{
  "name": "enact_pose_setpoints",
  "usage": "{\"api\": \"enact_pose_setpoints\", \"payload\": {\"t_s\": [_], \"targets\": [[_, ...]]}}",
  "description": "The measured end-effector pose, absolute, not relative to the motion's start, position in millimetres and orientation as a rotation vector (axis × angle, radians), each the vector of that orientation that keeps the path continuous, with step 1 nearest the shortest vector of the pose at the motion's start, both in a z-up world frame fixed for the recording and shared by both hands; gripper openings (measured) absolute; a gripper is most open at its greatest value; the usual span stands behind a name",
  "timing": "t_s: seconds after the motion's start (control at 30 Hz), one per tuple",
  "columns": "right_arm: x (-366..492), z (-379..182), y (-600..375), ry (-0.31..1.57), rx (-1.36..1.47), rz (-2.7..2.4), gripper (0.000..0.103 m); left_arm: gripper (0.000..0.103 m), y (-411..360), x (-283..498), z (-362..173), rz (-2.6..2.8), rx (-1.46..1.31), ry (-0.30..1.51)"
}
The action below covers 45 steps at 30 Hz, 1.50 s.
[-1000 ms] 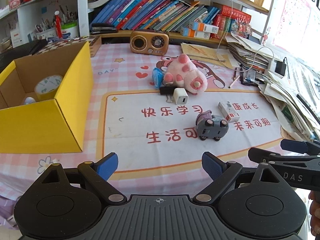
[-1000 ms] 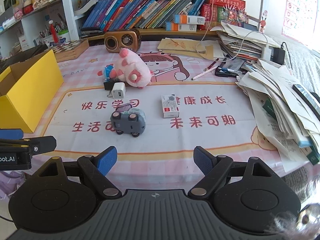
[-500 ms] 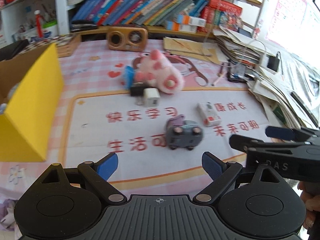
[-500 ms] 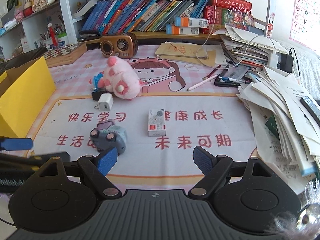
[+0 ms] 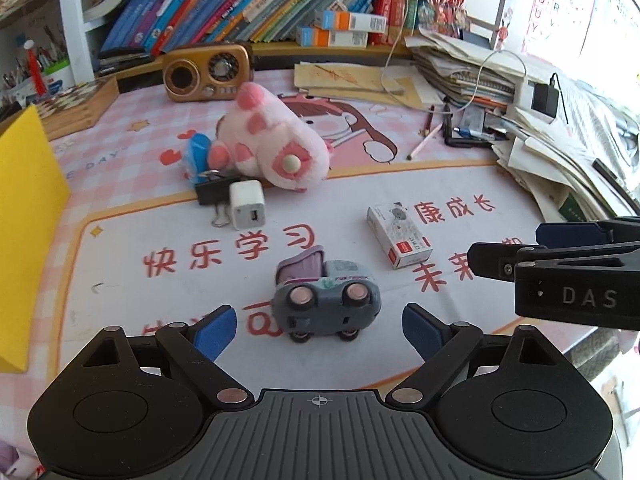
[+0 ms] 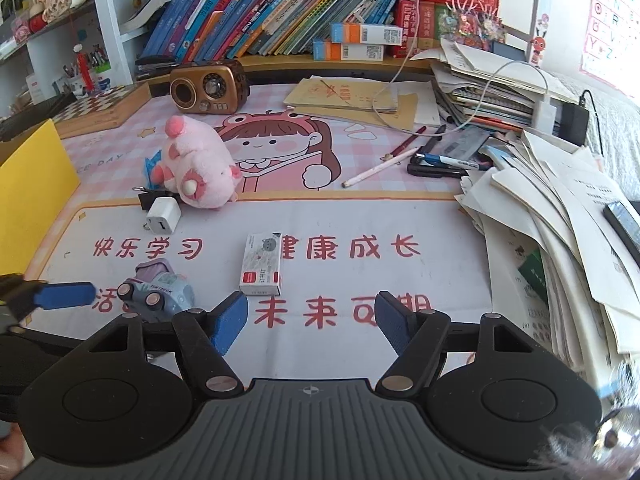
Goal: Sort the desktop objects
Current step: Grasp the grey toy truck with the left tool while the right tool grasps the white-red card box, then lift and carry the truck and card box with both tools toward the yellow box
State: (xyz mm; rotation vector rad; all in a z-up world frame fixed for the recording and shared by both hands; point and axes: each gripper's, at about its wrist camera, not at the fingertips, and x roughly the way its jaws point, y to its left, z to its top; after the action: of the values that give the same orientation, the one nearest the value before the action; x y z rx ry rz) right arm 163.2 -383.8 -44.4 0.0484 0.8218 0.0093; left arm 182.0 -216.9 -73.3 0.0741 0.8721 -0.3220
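Pointing steeply down, L gripper (image 5: 318,330) w/ jaws wide, small grey-lilac toy car (image 5: 325,297) just ahead, untouched. R gripper (image 6: 313,317) narrowing, nothing between, white rectangular cardboard box (image 6: 262,265) beyond.

Toy car (image 5: 326,300): smooth plastic, slight gloss. Pig toy (image 5: 272,148): fluffy pink plush cloth. Charger plug (image 5: 247,205): glossy white plastic. Binder clip (image 5: 212,194): black painted metal, wire handles bare metal. Small box (image 5: 399,236): printed cardboard, smooth. Yellow box (image 5: 24,240): matt cardboard. Radio (image 5: 208,72): shiny brown casing, wood-look. Mat on the surface (image 5: 160,280): smooth printed sheet, low sheen. Left tool (image 5: 316,326): matt black plastic, blue rough-textured pads (image 5: 214,330). Paper stacks (image 6: 560,220): matt paper.
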Motion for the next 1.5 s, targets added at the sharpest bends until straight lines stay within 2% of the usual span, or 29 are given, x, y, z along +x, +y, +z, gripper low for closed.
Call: {"api": "enact_pose_setpoints", "payload": {"t_s": [0.17, 0.3, 0.33, 0.6, 0.67, 0.8, 1.07, 1.17, 1.33, 1.5], "targets": [[173, -46, -386, 0.83, 0.039, 0.029, 0.069, 0.089, -227, 191, -81, -0.316, 0.099, 0.87], [183, -48, -385, 0.837, 0.036, 0.047, 0.069, 0.066, -226, 199, -89, -0.302, 0.086, 0.897], [185, -49, -384, 0.839, 0.035, 0.052, 0.069, 0.064, -226, 198, -89, -0.303, 0.096, 0.888], [211, -61, -366, 0.851, -0.02, 0.118, 0.069, 0.064, -197, 193, -66, -0.259, 0.077, 0.843], [218, -66, -358, 0.846, -0.059, 0.135, 0.067, 0.064, -185, 192, -58, -0.237, 0.05, 0.832], [232, -76, -348, 0.858, -0.088, 0.149, 0.056, 0.064, -165, 186, -44, -0.205, 0.0, 0.809], [240, -87, -341, 0.889, -0.1, 0.146, 0.054, 0.064, -140, 178, -34, -0.15, -0.067, 0.805], [239, -87, -340, 0.888, -0.087, 0.153, 0.047, 0.064, -136, 177, -33, -0.147, -0.075, 0.806], [235, -87, -336, 0.882, -0.081, 0.181, 0.028, 0.064, -135, 175, -31, -0.159, -0.075, 0.803], [232, -85, -337, 0.893, -0.055, 0.174, 0.028, 0.064, -132, 170, -29, -0.168, -0.078, 0.796]]}}
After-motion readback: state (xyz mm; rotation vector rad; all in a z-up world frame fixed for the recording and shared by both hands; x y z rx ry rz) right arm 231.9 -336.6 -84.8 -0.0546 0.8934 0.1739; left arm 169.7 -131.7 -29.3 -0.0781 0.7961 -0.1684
